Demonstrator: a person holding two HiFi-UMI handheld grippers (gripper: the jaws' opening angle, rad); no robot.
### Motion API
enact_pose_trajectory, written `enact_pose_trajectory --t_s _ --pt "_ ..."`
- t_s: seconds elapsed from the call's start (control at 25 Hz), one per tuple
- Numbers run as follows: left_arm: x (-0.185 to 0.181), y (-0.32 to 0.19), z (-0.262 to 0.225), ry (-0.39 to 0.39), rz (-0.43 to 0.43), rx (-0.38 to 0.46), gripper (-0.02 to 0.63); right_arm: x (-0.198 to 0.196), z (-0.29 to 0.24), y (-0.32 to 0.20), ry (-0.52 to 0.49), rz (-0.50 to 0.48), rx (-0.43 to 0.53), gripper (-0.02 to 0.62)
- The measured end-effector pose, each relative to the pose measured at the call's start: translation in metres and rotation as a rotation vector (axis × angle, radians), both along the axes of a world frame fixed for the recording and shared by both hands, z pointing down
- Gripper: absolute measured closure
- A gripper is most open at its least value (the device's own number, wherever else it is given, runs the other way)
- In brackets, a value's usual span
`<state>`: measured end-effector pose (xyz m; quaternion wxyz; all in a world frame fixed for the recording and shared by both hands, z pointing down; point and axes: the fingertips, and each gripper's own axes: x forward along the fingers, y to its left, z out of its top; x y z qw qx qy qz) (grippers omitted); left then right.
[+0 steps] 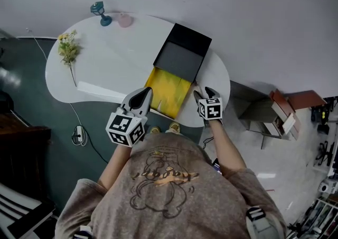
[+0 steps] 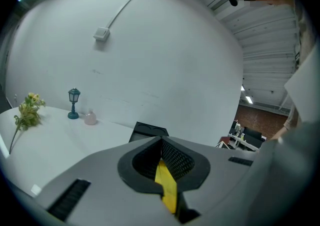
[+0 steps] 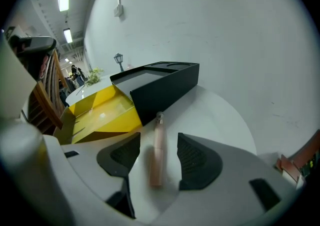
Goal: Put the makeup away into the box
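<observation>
A black box [image 1: 182, 53] lies open on the white table [image 1: 105, 63], with a yellow flap [image 1: 169, 92] folded out toward me. My left gripper [image 1: 145, 93] is at the flap's near left edge. In the left gripper view it [image 2: 162, 159] is shut on a thin yellow edge of the flap [image 2: 168, 187]. My right gripper [image 1: 203, 93] is just right of the flap. In the right gripper view a slim pink makeup tube [image 3: 159, 127] lies on the table between the jaws of that gripper [image 3: 158, 157], which stands open, pads apart from the tube. Beyond it are the black box [image 3: 160, 82] and yellow flap [image 3: 100, 112].
At the table's far left stand a small teal lamp [image 1: 100, 13], a pink bottle [image 1: 124, 20] and a sprig of yellow flowers [image 1: 68, 47]. A white strip [image 1: 100, 93] lies near the front edge. The table edge curves off close to the right gripper; shelving [image 1: 280, 113] stands on the floor at right.
</observation>
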<state>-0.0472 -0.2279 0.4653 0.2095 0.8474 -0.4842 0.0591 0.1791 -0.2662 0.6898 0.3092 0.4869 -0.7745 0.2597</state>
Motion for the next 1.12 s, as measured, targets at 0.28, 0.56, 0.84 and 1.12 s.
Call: enact_pose_trajectory --t_s 0.28,0.56,0.84,1.12 --pt "-0.011 0.002 0.0 0.0 -0.039 -0.004 0.584 -0.003 0.006 0.002 0.037 -0.026 -0.021 0.429" --pt "-0.017 0.005 0.004 0.003 -0.043 -0.01 0.584 -0.002 0.012 0.006 0.072 -0.012 -0.034 0.49" --pt "-0.025 0.007 -0.001 0.021 -0.054 0.004 0.584 -0.003 0.013 0.008 0.08 0.016 -0.038 0.515" --pt "-0.027 0.011 -0.004 0.041 -0.053 0.015 0.584 0.004 0.006 0.009 0.078 0.045 -0.038 0.523"
